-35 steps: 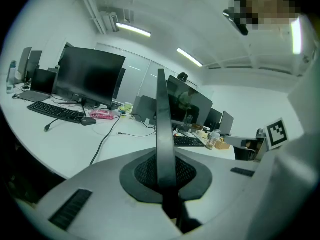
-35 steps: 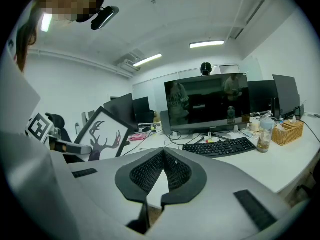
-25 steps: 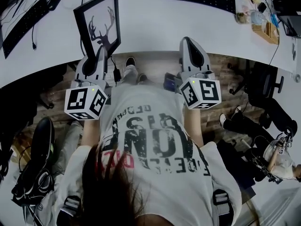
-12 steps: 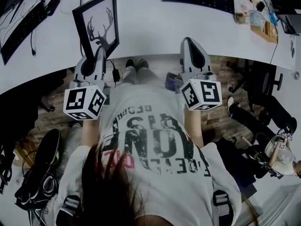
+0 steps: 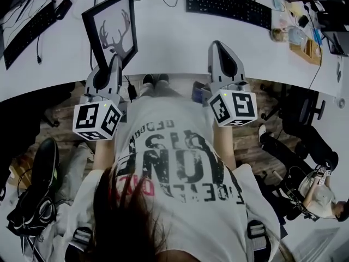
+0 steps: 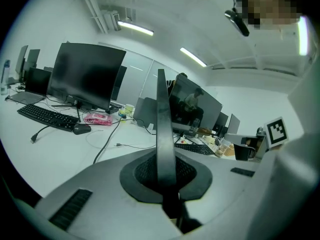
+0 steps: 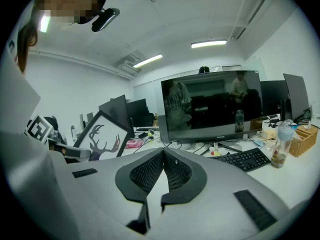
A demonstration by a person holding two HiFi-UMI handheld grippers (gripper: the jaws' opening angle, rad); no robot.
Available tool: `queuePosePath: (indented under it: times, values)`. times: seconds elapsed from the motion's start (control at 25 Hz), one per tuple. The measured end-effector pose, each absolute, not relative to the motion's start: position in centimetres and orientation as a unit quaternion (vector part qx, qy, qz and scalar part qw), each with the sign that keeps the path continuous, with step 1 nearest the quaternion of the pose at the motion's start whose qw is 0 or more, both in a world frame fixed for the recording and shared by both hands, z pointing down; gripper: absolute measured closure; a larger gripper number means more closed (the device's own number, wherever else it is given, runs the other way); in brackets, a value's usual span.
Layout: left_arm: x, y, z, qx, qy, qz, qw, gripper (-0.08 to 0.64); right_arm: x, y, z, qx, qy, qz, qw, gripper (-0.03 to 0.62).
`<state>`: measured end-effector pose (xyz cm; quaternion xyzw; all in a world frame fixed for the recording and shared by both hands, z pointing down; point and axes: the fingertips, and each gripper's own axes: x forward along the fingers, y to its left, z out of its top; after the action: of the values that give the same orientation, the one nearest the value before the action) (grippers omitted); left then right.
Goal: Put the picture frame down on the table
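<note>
Looking down past the person's white printed T-shirt [image 5: 180, 173], we have both grippers out at the near edge of the long white table [image 5: 174, 42]. The left gripper [image 5: 115, 64] has its jaws clamped on the bottom edge of the black-framed picture with the dark antlered deer silhouette [image 5: 112, 29]. That frame stands upright over the table's near part, its long axis rising straight up out of the jaws. Seen from the left gripper it is edge-on, with the deer face turned towards the person's right. Whether its lower edge touches the tabletop, I cannot tell. The right gripper [image 5: 219, 49] sits well apart from it, jaws together with nothing between them. Further back lies a black computer keyboard [image 5: 229, 3], and beyond it stands a dark flat monitor [image 7: 212, 106].
</note>
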<state>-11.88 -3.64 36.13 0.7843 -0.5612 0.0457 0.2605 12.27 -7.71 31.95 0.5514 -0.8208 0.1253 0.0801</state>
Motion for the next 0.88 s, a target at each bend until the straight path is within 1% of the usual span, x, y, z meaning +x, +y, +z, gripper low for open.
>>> queuePosePath:
  times: [0.88]
  values:
    - [-11.4, -5.0, 36.2, 0.772, -0.578, 0.038, 0.26, 0.552, 13.6, -10.5, 32.0, 0.546, -0.826, 0.117, 0.076, 0.592]
